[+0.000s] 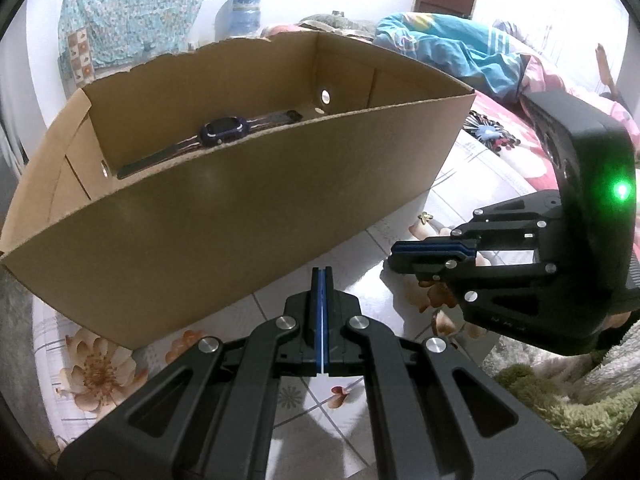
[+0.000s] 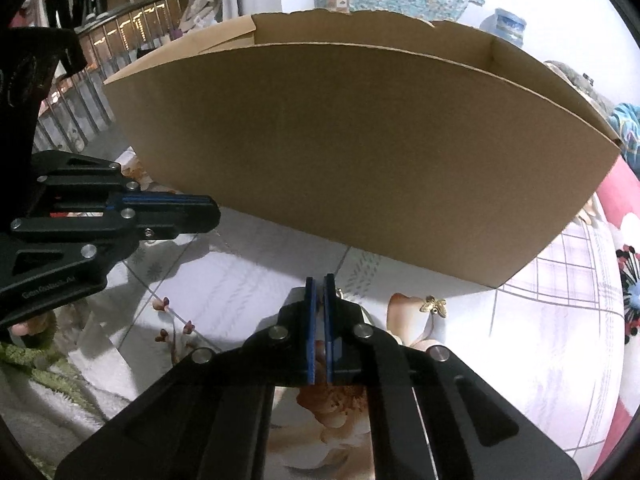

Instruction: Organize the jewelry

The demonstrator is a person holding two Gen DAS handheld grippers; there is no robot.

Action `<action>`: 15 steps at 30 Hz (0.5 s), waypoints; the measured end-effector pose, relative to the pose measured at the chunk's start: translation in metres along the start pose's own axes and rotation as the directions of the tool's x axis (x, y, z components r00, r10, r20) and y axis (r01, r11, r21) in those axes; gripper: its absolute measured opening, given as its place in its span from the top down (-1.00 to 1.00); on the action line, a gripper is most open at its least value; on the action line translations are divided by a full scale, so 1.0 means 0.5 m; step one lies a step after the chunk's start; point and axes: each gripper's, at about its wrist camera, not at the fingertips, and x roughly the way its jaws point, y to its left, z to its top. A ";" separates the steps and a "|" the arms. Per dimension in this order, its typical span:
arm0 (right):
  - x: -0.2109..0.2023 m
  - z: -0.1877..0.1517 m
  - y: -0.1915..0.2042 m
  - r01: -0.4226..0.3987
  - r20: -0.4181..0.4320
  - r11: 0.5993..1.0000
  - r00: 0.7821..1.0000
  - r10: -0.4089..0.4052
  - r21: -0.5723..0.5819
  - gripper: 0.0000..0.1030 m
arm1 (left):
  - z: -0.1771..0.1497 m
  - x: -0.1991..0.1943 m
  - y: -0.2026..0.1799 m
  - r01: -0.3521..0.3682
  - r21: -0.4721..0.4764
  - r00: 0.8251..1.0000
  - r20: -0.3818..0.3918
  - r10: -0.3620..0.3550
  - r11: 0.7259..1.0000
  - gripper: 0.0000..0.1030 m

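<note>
Jewelry: a gold butterfly earring (image 2: 434, 304) is lying on the floral cloth (image 2: 540, 340) just beside the cardboard box (image 2: 360, 152); a watch (image 1: 222, 134) is sitting inside. You're risking an empty grab or a slip. The right gripper (image 2: 319, 280) fingers are pressing together w/ a tiny gold bit at the tip, can't tell if pinched. The left gripper (image 1: 322, 270) fingers are pressing together, empty.

One cardboard box (image 1: 240, 184), one watch (image 1: 222, 132) inside, one gold butterfly earring (image 2: 433, 304), two grippers: left gripper (image 1: 322, 276), right gripper (image 2: 319, 286).
</note>
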 end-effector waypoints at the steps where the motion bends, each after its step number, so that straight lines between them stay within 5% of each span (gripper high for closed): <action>1: -0.006 -0.002 -0.001 -0.001 0.004 1.000 1.000 0.001 0.003 0.93 | 0.000 -0.002 -0.001 -0.001 0.001 1.000 0.001 0.001 1.000 1.00; 15: -0.007 0.002 -0.018 0.061 -0.019 0.998 0.998 -0.061 0.018 0.92 | -0.003 -0.014 -0.007 -0.010 0.015 1.000 0.009 0.009 1.000 1.00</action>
